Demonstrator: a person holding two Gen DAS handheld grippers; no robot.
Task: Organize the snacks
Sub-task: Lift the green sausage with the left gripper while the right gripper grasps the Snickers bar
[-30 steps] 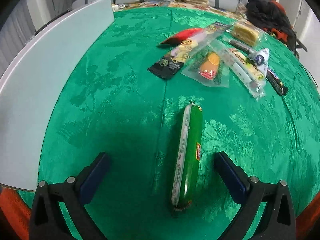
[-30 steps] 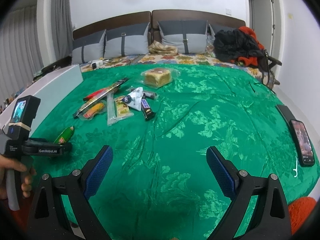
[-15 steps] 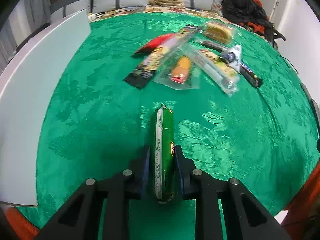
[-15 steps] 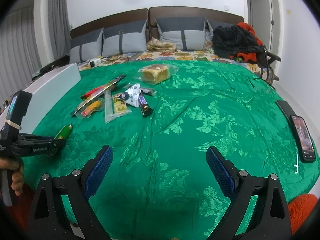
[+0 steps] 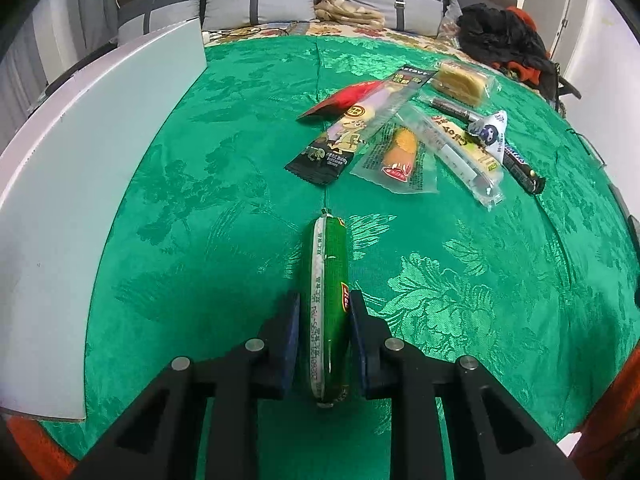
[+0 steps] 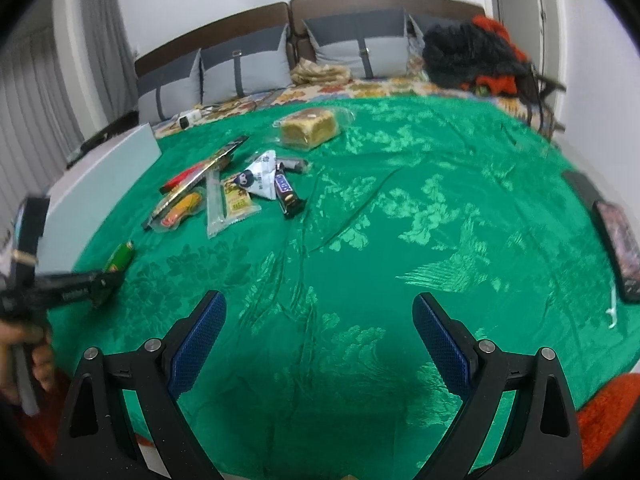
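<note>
Green sausage (image 5: 326, 304) clamped lengthwise between left claw (image 5: 325, 304) pads.

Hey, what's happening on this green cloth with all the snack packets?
A person is sorting snacks with handheld tongs in each hand. The left tongs are shut on a green sausage stick, gripping it near its close end. The right tongs hang open over bare green cloth, holding nothing. The other snack packets lie in a loose pile farther back, untouched, with a wrapped cake slice behind them.
</note>
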